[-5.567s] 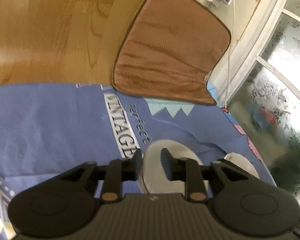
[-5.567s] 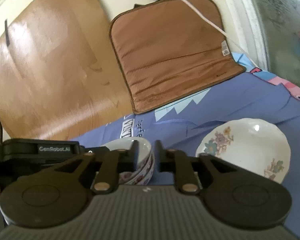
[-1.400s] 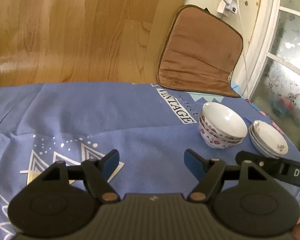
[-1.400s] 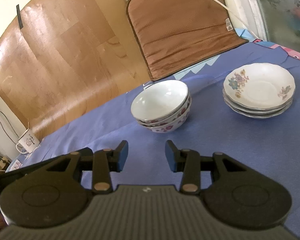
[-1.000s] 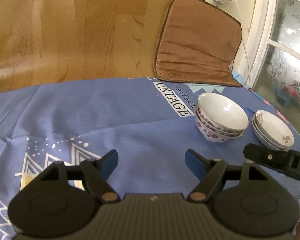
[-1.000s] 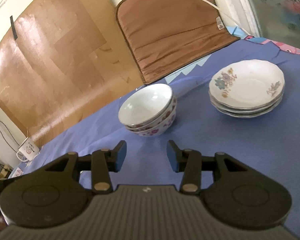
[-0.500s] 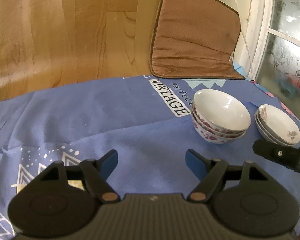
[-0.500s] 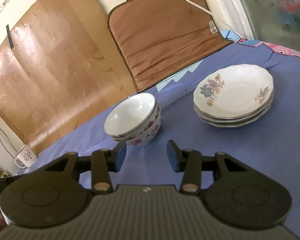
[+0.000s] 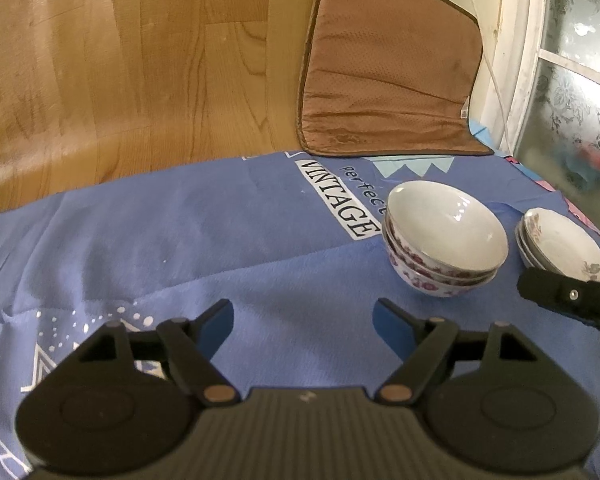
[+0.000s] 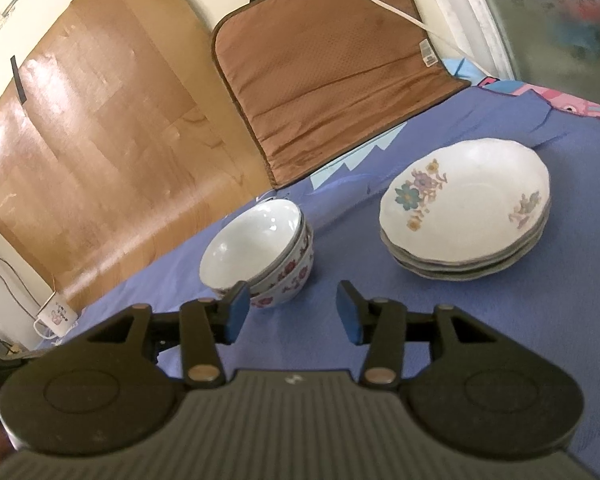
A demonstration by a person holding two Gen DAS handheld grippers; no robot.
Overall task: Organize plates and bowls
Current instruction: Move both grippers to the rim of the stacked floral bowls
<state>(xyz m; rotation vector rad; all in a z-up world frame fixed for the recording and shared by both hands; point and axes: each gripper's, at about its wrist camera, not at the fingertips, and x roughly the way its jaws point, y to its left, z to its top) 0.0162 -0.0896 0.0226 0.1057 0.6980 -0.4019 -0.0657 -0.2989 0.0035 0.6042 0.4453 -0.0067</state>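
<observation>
Blue printed cloth [image 9: 188, 240] covering the surface, bearing a stack of flowered bowls [image 10: 260, 256] and, near it but apart, a stack of flowered plates [image 10: 466, 220]. A brown mat [image 9: 388, 92] leans at the cloth's far edge.

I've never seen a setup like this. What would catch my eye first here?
Probably the crockery on the blue cloth: a stack of white bowls with flowers on the outside, and to its right a stack of flowered plates. Nearest the camera in each view sits a black two-fingered tool, the left tool and the right tool, both empty; the right one's jaws are opening. Behind the dishes a brown cushion leans against the wall.
</observation>
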